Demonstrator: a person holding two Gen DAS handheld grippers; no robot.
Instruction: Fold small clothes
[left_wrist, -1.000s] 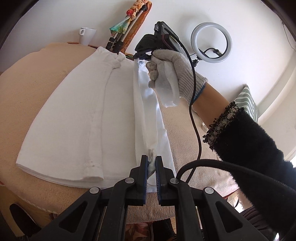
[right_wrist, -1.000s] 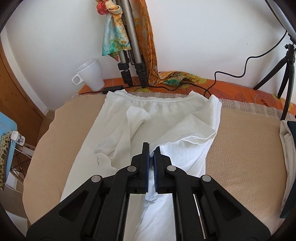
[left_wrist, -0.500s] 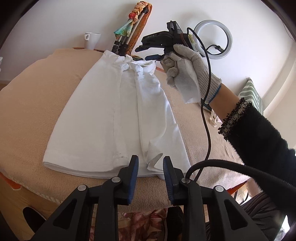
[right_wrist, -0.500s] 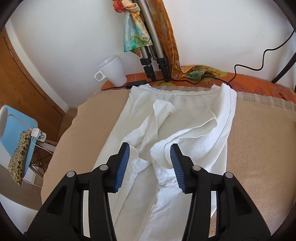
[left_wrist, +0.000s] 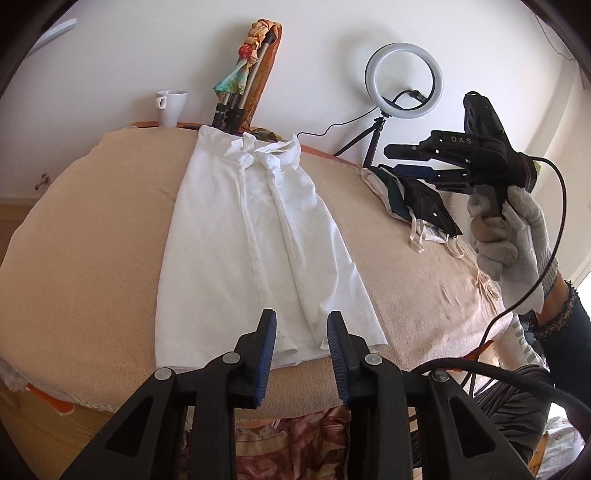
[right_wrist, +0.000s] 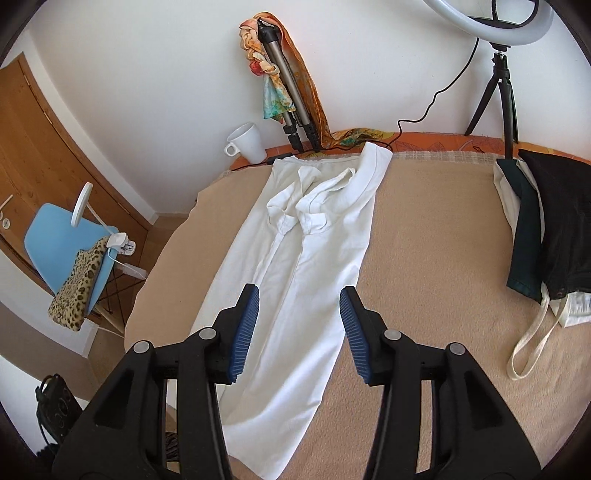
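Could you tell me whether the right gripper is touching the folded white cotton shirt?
Apart: the left wrist view shows the right gripper held in the air beside the folded white cotton shirt, open and empty.

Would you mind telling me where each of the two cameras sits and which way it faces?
Left wrist: sits on the left gripper, above the table's near edge, looking down along the white shirt toward the wall. Its jaws are opening with nothing between them; the gloved hand holding the right gripper shows at right.
Right wrist: sits on the right gripper, open and empty above the shirt, facing the wall; no hand shows.
Shared: shirt, white mug, ring light, pile of dark clothes, beige table cover.
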